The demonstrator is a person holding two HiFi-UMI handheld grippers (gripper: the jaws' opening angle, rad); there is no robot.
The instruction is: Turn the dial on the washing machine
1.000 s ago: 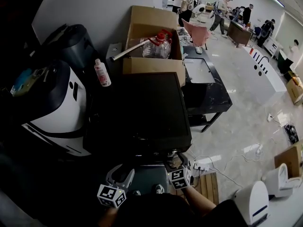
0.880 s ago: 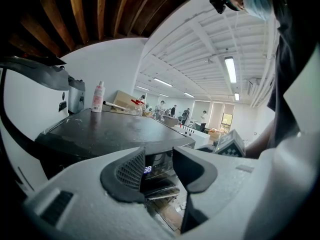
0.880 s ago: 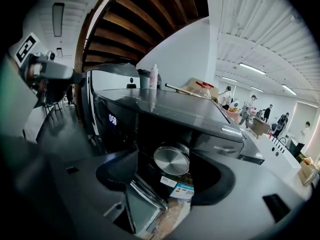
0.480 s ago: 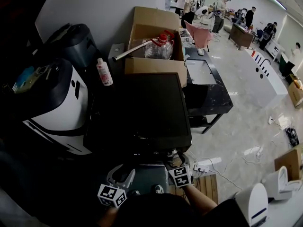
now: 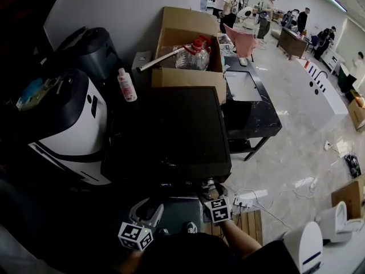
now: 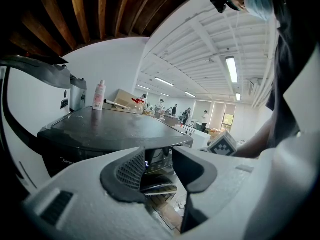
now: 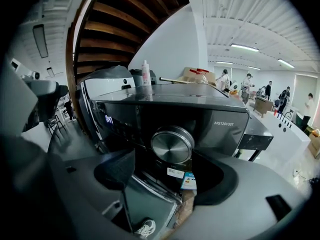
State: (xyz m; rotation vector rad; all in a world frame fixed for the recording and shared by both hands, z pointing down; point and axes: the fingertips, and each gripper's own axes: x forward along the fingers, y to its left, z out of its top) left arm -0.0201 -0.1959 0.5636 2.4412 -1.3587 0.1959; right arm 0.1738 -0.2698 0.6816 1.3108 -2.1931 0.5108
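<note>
Jaws of right gripper (image 7: 169, 173), just opened, flank dial (image 7: 172, 144) with clearance (left gripper (image 6: 161, 168) apart too).

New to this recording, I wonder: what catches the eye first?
The shiny silver dial on the dark washing machine, right ahead of the right gripper, whose jaws have just been opening and grip nothing. Behind the machine stands an open cardboard box with a clear bottle.

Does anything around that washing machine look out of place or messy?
Nothing looks spilled or broken. The one untidy spot is the open cardboard box beyond the washing machine. A big clear bottle lies tilted inside it, and a metal rod pokes out at a slant over its left edge.
</note>
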